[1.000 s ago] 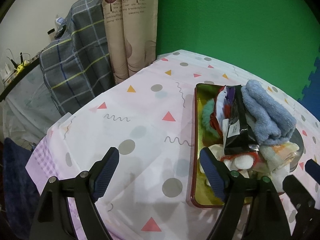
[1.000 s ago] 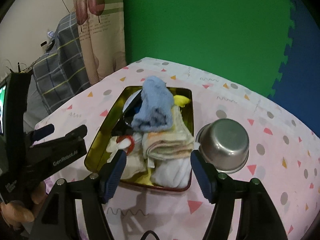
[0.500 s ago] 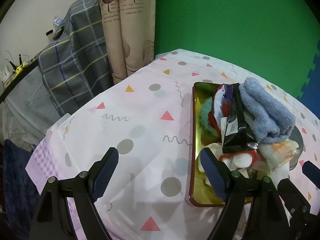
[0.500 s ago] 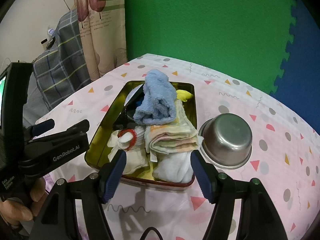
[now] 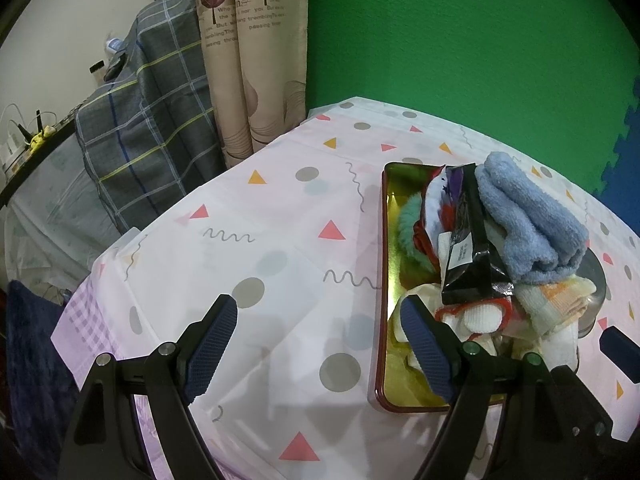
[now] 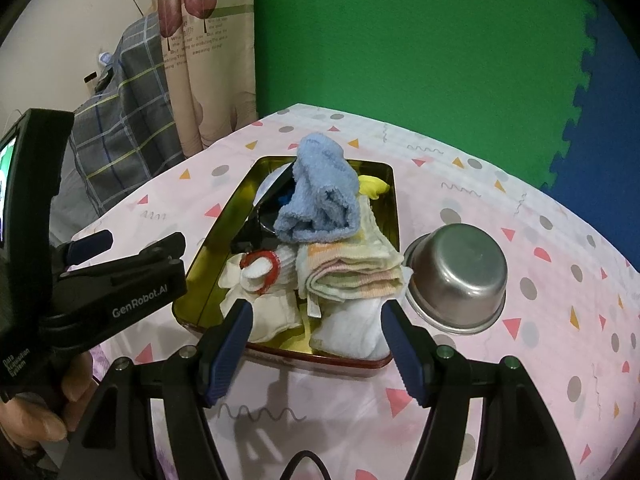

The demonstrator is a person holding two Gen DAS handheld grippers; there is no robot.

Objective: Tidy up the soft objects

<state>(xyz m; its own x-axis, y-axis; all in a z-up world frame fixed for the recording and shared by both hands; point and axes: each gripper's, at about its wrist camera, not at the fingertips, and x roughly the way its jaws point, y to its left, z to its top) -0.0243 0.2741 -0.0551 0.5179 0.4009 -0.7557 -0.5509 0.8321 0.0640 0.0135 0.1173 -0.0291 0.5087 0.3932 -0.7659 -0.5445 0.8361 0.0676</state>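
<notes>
A gold tray with a red rim [image 6: 208, 256] [image 5: 385, 280] holds a heap of soft things: a blue towel [image 6: 320, 196] [image 5: 528, 224] on top, a folded pastel cloth [image 6: 352, 268], white cloths [image 6: 352, 328], a red-edged white sock [image 6: 260, 268] [image 5: 480, 316], a black packet [image 5: 468, 252] and a green fluffy item [image 5: 412, 232]. My right gripper [image 6: 316, 328] is open and empty, just in front of the tray's near edge. My left gripper [image 5: 320, 328] is open and empty over the tablecloth, left of the tray; it shows in the right wrist view [image 6: 128, 244].
A steel bowl [image 6: 460, 272] stands right of the tray, touching it. The table has a pink patterned cloth [image 5: 260, 240]. A plaid-covered piece of furniture [image 5: 144, 100] and a curtain [image 5: 252, 60] stand beyond the left edge. Green wall behind.
Both grippers have moved slightly toward the tray, which looks a little larger and nearer. Both stay open. Nothing in the tray has moved.
</notes>
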